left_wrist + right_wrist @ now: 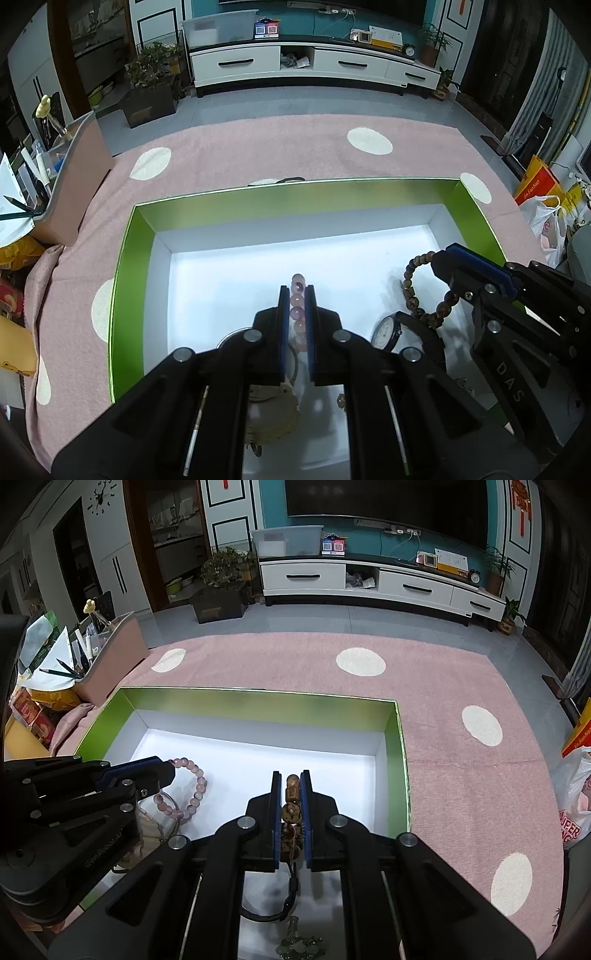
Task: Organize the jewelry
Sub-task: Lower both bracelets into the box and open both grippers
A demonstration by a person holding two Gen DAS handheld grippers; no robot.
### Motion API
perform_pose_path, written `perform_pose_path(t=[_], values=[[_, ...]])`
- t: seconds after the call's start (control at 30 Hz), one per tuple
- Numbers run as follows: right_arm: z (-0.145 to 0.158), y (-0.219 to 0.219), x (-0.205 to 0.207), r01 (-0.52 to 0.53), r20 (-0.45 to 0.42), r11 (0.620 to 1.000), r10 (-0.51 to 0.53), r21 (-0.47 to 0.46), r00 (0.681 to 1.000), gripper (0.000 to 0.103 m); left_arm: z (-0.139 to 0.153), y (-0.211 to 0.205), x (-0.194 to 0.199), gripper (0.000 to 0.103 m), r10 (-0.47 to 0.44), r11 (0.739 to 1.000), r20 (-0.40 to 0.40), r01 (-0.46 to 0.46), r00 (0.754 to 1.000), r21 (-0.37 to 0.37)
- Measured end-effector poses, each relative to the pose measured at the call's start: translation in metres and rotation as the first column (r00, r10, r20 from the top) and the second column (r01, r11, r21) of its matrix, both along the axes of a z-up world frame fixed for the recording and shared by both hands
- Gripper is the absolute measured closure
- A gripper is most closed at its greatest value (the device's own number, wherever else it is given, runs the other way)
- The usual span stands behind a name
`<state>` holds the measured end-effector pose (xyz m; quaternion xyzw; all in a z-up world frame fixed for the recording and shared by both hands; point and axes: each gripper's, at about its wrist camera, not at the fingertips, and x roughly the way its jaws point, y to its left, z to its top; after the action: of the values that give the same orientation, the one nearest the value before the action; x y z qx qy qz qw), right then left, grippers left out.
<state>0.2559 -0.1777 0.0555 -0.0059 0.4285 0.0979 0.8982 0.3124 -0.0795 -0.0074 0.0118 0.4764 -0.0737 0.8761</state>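
A green box with a white floor [229,280] lies on the pink rug; it also shows in the right wrist view [258,760]. My left gripper [298,295] is shut on a pink bead bracelet [297,314], held above the box floor; the bracelet shows as a loop in the right wrist view [192,790]. My right gripper [292,779] is shut on a brown bead bracelet [291,812], which hangs from it in the left wrist view [417,291].
A wristwatch [386,330], a glass jar [162,812] and a green bead piece [299,947] lie in the box. A pink bin of stationery [118,653] stands left on the rug [461,775]. A white TV cabinet [369,583] lines the far wall.
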Motion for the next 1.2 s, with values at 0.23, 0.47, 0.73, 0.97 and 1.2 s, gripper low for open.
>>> perform_pose_path(t=[0.23, 0.47, 0.73, 0.97, 1.2], values=[[-0.004, 0.002, 0.002, 0.0, -0.008, 1.0, 0.0, -0.007, 1.0, 0.094, -0.004, 0.004, 0.003, 0.095, 0.003, 1.0, -0.001, -0.003, 1.0, 0.002], [-0.006, 0.002, 0.003, 0.002, -0.012, 1.0, -0.002, -0.008, 1.0, 0.094, -0.005, 0.005, 0.004, 0.095, 0.003, 1.0, -0.004, -0.003, 1.0, 0.008], [-0.007, 0.001, 0.003, 0.004, -0.017, 1.0, -0.004, -0.014, 1.0, 0.094, -0.006, 0.006, 0.005, 0.095, -0.001, 1.0, -0.007, 0.001, 1.0, 0.013], [-0.009, 0.001, 0.006, 0.005, -0.027, 1.0, -0.006, -0.023, 1.0, 0.094, -0.009, 0.005, 0.005, 0.095, 0.004, 1.0, -0.014, -0.003, 1.0, 0.024], [-0.011, 0.001, 0.007, 0.006, -0.036, 1.0, -0.007, -0.025, 0.999, 0.094, -0.01, 0.004, 0.006, 0.095, 0.001, 0.999, -0.02, -0.001, 1.0, 0.035]])
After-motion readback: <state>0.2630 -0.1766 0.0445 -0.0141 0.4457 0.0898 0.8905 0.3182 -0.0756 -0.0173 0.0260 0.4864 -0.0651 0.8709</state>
